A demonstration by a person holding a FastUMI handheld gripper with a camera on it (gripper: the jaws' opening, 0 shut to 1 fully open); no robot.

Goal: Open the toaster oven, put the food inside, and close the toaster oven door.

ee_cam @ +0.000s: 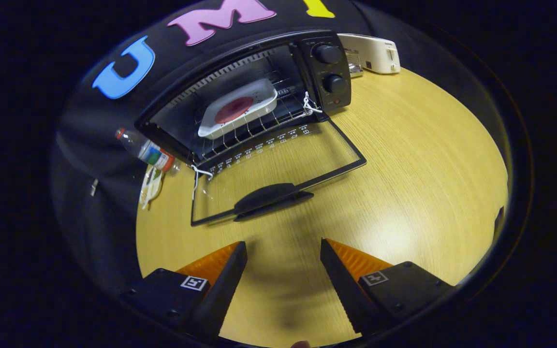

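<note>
1. Counter (pixel 404 159): light wood-grain top.
2. Toaster oven (pixel 329 72) stands on it w/ door (pixel 278 166) folded down flat.
3. White toaster (pixel 373 53) just behind oven.
4. Plastic bottle (pixel 148 151) lying on its side beside oven; wrapper (pixel 151 186) next to it.
5. Tool (pixel 283 249): fingers apart over bare counter.

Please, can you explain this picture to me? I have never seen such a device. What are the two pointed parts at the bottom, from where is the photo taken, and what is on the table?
The camera rides on a hand-held gripper and looks forward along its two fingers, the pointed parts you see. They stand apart and hold nothing. Beyond them, on a wooden table, stands a black toaster oven. Its glass door is folded down flat, handle toward the fingers. Inside, on the wire rack, rests a white tray with something round and red on it, probably the food. Beside the oven lies a bottle; behind it sits a white appliance.
</note>
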